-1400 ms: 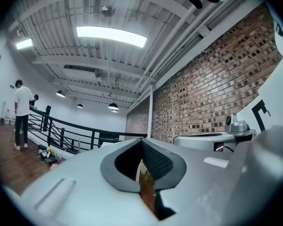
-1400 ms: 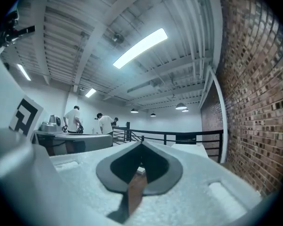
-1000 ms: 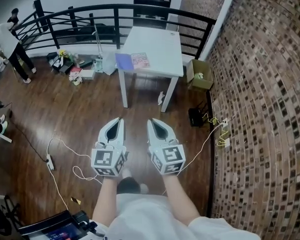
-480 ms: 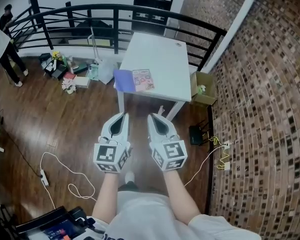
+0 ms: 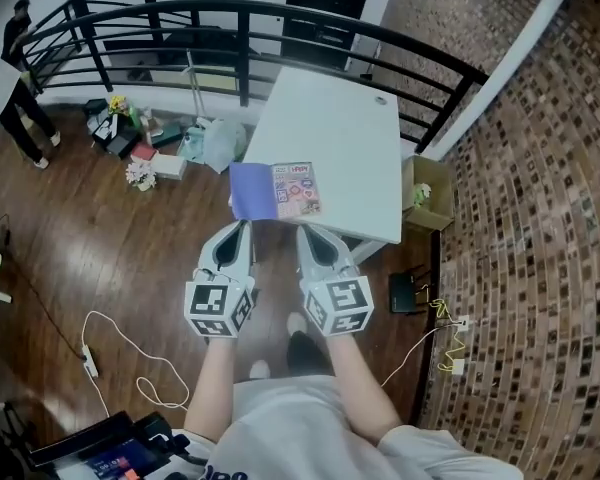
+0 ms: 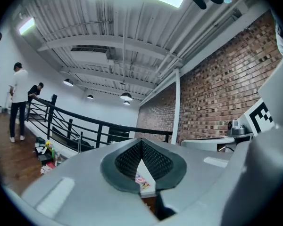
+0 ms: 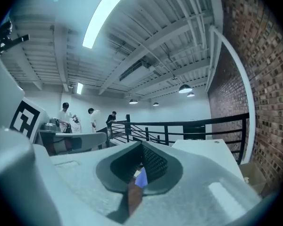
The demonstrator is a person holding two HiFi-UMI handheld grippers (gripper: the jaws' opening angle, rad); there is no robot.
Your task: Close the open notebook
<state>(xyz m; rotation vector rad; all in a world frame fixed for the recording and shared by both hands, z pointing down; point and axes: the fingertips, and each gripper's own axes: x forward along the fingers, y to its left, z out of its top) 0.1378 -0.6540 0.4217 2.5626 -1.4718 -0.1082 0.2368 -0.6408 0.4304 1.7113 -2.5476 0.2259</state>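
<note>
An open notebook (image 5: 276, 190) lies on the near left corner of the white table (image 5: 355, 133); its left page is plain purple and its right page carries colourful stickers. My left gripper (image 5: 242, 226) and right gripper (image 5: 305, 230) are side by side just short of the table's near edge, both shut and empty, pointing at the notebook. In the left gripper view the shut left gripper (image 6: 141, 143) frames a sliver of the sticker page (image 6: 143, 182). Below the shut right gripper (image 7: 141, 148), the right gripper view shows a bit of the purple page (image 7: 141, 178).
A black railing (image 5: 242, 16) curves behind the table, and a brick wall (image 5: 540, 218) runs along the right. A cardboard box (image 5: 426, 195) sits beside the table. Bags and clutter (image 5: 145, 143) lie on the wooden floor at left, cables (image 5: 100, 323) trail nearby, and a person (image 5: 20, 88) stands far left.
The table and notebook have come much closer as I walked toward them. Both grippers stayed shut and side by side and are now near the table's edge.
</note>
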